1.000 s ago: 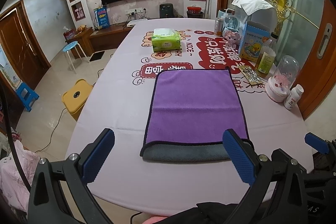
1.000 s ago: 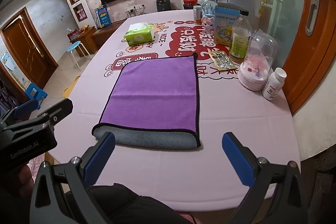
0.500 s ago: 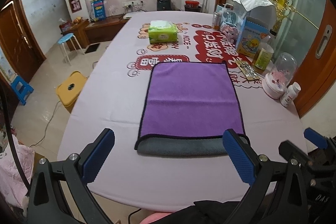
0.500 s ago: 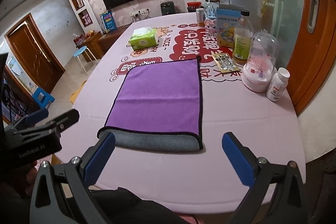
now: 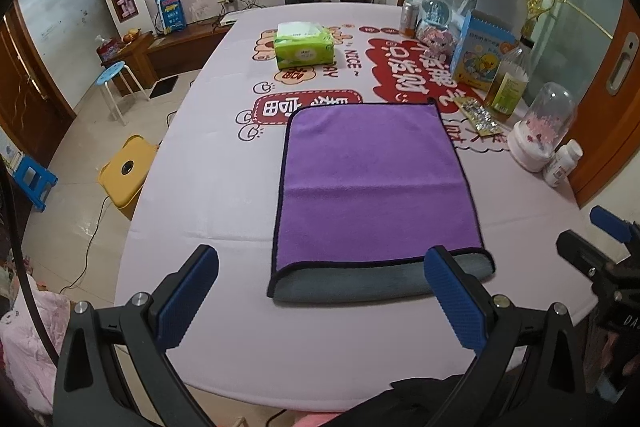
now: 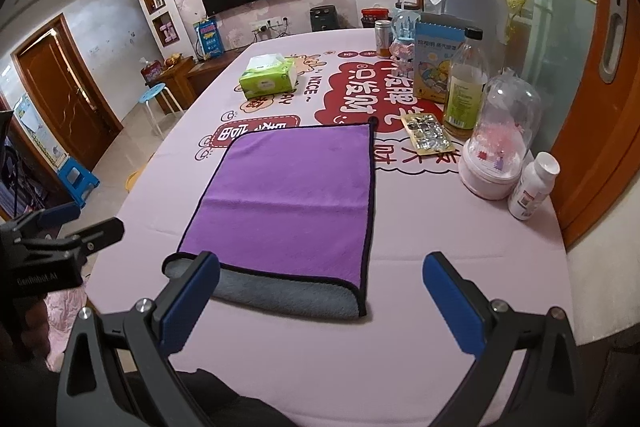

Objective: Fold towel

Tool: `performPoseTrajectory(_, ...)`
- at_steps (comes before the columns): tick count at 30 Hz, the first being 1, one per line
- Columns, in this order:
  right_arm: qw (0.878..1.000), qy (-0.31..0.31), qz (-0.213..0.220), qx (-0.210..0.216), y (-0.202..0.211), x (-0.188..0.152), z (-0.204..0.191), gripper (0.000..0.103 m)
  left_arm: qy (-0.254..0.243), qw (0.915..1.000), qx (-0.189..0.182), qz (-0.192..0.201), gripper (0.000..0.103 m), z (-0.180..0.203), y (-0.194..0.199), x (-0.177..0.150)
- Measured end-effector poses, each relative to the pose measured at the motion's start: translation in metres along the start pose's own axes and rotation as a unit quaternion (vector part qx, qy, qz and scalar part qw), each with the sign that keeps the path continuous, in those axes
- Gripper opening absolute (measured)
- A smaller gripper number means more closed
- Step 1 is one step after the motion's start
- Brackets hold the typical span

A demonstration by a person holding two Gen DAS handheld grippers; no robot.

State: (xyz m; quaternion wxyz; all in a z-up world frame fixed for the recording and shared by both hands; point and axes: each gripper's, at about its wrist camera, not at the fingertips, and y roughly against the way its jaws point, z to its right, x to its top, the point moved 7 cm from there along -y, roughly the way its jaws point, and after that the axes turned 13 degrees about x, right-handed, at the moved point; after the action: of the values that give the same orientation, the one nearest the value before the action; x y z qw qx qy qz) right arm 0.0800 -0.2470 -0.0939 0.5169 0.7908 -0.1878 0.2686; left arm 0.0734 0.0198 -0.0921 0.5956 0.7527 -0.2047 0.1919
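Observation:
A purple towel (image 5: 376, 183) with a black hem lies folded flat on the pink table (image 5: 224, 187); its grey underside shows along the near edge. It also shows in the right wrist view (image 6: 292, 195). My left gripper (image 5: 320, 291) is open and empty, held above the table's near edge, just short of the towel. My right gripper (image 6: 320, 291) is open and empty, near the towel's near right corner. Each gripper shows at the edge of the other's view.
A green tissue pack (image 5: 303, 45) sits farther back. Along the right side stand a bottle (image 6: 464, 91), a glass dome (image 6: 500, 143), a white pill bottle (image 6: 532, 187), a foil blister pack (image 6: 428, 133) and boxes. A yellow stool (image 5: 126, 169) stands on the floor to the left.
Both grippers have drawn back and risen slightly from the towel; the view has shifted. The towel has not moved. Both stay open.

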Motion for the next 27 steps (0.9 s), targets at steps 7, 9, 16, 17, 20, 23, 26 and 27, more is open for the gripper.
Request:
performPoseTrajectory(7,1.0,0.019,-0.005,-0.006,-0.016,-0.007,0.015,0.102,-0.022,0.9996,-0.006,-0.017,0.102,-0.013,-0.03,-0.002)
performPoseTrajectory(9,1.0,0.019,-0.008,0.0,-0.021,-0.009,0.018,0.102,-0.026,0.9993,-0.01,-0.023,0.102,-0.015,-0.038,-0.004)
performPoseTrajectory(16,0.999,0.031,-0.011,0.014,-0.039,-0.019,0.024,0.101,-0.062,0.9973,-0.017,-0.034,0.102,-0.012,-0.069,-0.01)
performPoseTrajectory(17,0.999,0.03,-0.013,0.016,-0.041,-0.021,0.024,0.101,-0.07,0.9968,-0.016,-0.036,0.102,-0.01,-0.074,-0.012)
performPoseTrajectory(20,0.999,0.033,-0.021,0.021,-0.052,-0.028,0.027,0.099,-0.082,0.9954,-0.019,-0.046,0.102,-0.004,-0.087,-0.016)
performPoseTrajectory(23,0.998,0.037,-0.038,0.023,-0.065,-0.036,0.03,0.096,-0.089,0.9938,-0.02,-0.063,0.102,-0.001,-0.102,-0.022)
performPoseTrajectory(26,0.997,0.032,-0.06,0.021,-0.078,-0.045,0.036,0.094,-0.092,0.9927,-0.02,-0.076,0.102,-0.001,-0.117,-0.028)
performPoseTrajectory(27,0.997,0.031,-0.067,0.022,-0.083,-0.048,0.038,0.092,-0.092,0.9923,-0.02,-0.081,0.102,0.0,-0.124,-0.03)
